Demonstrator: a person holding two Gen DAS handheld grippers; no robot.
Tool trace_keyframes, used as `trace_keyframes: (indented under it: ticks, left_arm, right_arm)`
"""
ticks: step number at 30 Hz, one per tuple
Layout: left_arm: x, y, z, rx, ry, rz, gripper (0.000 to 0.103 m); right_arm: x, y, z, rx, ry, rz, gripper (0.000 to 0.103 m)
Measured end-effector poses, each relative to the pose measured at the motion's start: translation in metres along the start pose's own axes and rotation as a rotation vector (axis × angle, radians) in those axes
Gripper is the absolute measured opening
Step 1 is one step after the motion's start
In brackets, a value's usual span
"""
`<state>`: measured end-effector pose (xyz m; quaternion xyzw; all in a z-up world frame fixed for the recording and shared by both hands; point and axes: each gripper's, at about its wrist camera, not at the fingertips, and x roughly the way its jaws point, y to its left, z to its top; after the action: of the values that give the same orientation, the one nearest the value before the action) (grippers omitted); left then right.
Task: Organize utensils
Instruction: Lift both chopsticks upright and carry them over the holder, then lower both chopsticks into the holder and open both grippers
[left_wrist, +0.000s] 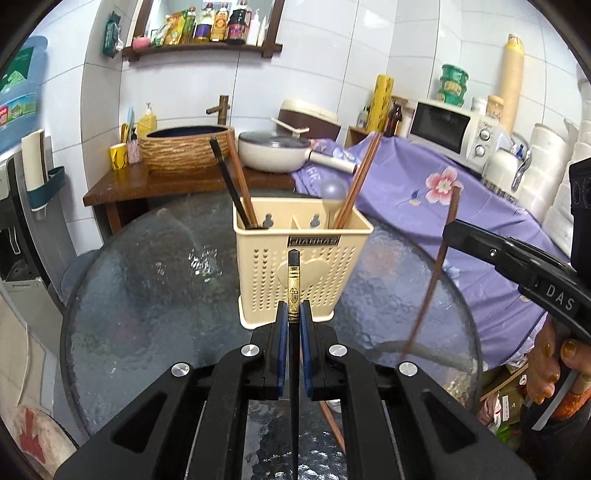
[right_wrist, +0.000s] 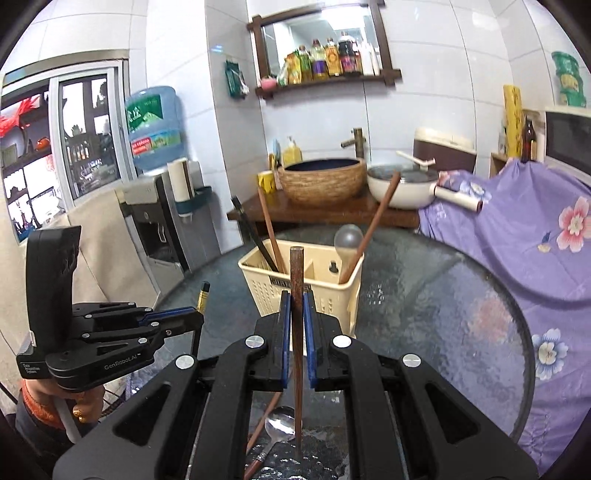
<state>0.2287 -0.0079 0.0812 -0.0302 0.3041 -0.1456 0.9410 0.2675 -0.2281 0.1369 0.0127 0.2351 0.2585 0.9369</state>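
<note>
A cream perforated utensil holder (left_wrist: 303, 266) (right_wrist: 314, 291) stands on the round glass table (left_wrist: 155, 288) (right_wrist: 443, 302). Several chopsticks and a spoon stand in it. My left gripper (left_wrist: 294, 314) (right_wrist: 197, 314) is shut on a black chopstick with a gold end (left_wrist: 294, 284) (right_wrist: 202, 295), held upright just in front of the holder. To the holder's right my right gripper (right_wrist: 296, 306) (left_wrist: 448, 230) is shut on a brown wooden chopstick (right_wrist: 296, 280) (left_wrist: 436, 273), also upright. A metal spoon (right_wrist: 280, 422) and another brown chopstick (right_wrist: 264, 424) lie on the glass below my right gripper.
A wooden stand with a woven basin (left_wrist: 188, 147) and a lidded white pan (left_wrist: 273, 149) is behind the table. A purple flowered cloth (left_wrist: 424, 199) covers the counter at right, with a microwave (left_wrist: 454, 129). A water dispenser (right_wrist: 159, 206) stands left. A person's hand (left_wrist: 554, 354) holds the right gripper.
</note>
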Motion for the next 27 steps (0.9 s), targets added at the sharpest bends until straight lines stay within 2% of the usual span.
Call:
trace_keyframes:
  ticks: [8,27]
  left_arm:
    - [-0.020,-0.003,0.009,0.020,-0.049,-0.006,0.007]
    - [-0.028,-0.006,0.026,0.040,-0.077,-0.016,0.007]
  right_arm:
    - [-0.015,0.009,0.015,-0.029,-0.032,-0.001,0.008]
    - [-0.013,0.015,0.029,-0.057,-0.026,-0.002,0.008]
